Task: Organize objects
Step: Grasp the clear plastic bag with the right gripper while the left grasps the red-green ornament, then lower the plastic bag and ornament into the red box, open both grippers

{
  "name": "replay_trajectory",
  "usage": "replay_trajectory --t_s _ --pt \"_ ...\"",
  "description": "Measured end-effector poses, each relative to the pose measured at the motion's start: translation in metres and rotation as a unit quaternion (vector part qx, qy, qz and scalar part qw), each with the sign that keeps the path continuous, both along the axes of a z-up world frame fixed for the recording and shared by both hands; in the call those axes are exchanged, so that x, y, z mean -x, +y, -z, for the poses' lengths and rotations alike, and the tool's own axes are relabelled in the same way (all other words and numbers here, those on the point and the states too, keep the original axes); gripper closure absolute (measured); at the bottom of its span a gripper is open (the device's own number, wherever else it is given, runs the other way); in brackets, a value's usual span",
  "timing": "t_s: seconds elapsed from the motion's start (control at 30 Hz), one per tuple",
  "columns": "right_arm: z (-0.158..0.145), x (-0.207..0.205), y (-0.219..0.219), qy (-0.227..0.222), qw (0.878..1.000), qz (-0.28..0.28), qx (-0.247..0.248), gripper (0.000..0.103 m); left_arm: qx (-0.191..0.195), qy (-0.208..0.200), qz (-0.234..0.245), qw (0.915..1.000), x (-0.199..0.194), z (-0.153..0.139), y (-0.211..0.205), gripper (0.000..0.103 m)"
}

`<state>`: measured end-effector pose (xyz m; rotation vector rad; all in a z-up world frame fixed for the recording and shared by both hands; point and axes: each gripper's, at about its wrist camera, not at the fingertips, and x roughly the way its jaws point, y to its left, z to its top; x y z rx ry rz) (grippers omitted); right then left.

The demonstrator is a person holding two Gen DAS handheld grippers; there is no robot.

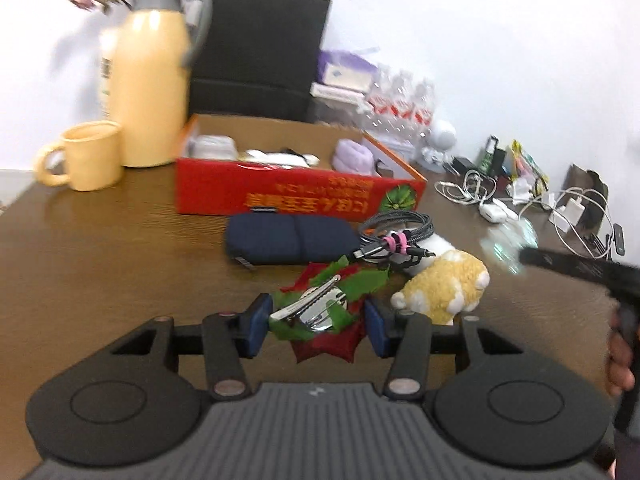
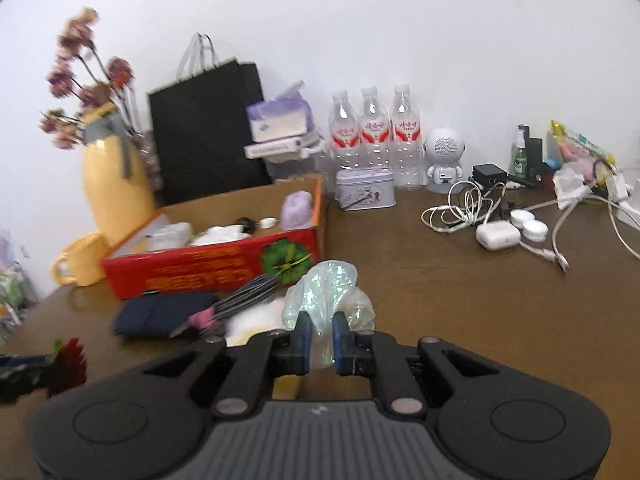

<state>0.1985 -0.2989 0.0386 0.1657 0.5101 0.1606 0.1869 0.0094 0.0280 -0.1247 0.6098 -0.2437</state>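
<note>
The left gripper (image 1: 316, 322) pinches a red-and-green fabric hair clip (image 1: 320, 312) while the right gripper (image 2: 320, 338) squeezes crinkly iridescent film (image 2: 326, 288), both above the brown wood-grain table (image 2: 460, 300), a fuzzy plush (image 1: 444, 284), dark pouch (image 1: 288, 240) and coiled cable (image 1: 396, 232) crowding before the red cardboard box (image 1: 296, 196) against the white wall.

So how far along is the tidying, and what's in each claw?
Partly done: the red box already holds a lilac plush and white items. In hand: the left claw grips a red-and-green leaf hair clip, and the right claw is shut on an iridescent film bag. Left on the table: navy pouch, bundled cable, yellow plush, white chargers.
</note>
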Motion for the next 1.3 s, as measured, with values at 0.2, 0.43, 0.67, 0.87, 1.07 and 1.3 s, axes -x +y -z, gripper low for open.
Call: replay_trajectory --t_s 0.2,0.43,0.67,0.87,1.07,1.3 --pt "-0.014 0.081 0.016 -0.005 0.999 -0.033 -0.012 0.093 -0.003 -0.029 0.005 0.9996 0.055 -0.018 0.007 0.052" --pt "-0.027 0.135 0.026 -0.021 0.998 -0.049 -0.032 0.093 0.005 -0.041 0.031 0.9987 0.091 -0.025 0.007 0.052" --pt "-0.026 0.123 0.035 -0.013 0.998 -0.059 -0.022 0.097 0.062 -0.002 0.043 0.9972 0.069 -0.016 0.023 0.052" --pt "-0.038 0.070 0.043 -0.019 0.996 -0.083 -0.004 0.099 0.050 -0.024 0.058 0.9968 0.006 -0.032 0.033 0.052" --pt "-0.075 -0.040 0.063 -0.067 0.990 -0.113 0.054 0.099 -0.004 -0.036 0.048 0.9982 -0.126 -0.059 0.031 0.052" --pt "-0.076 -0.242 0.107 0.024 0.986 -0.146 0.073 0.099 -0.077 0.033 0.041 0.9956 -0.282 -0.037 0.005 0.052"
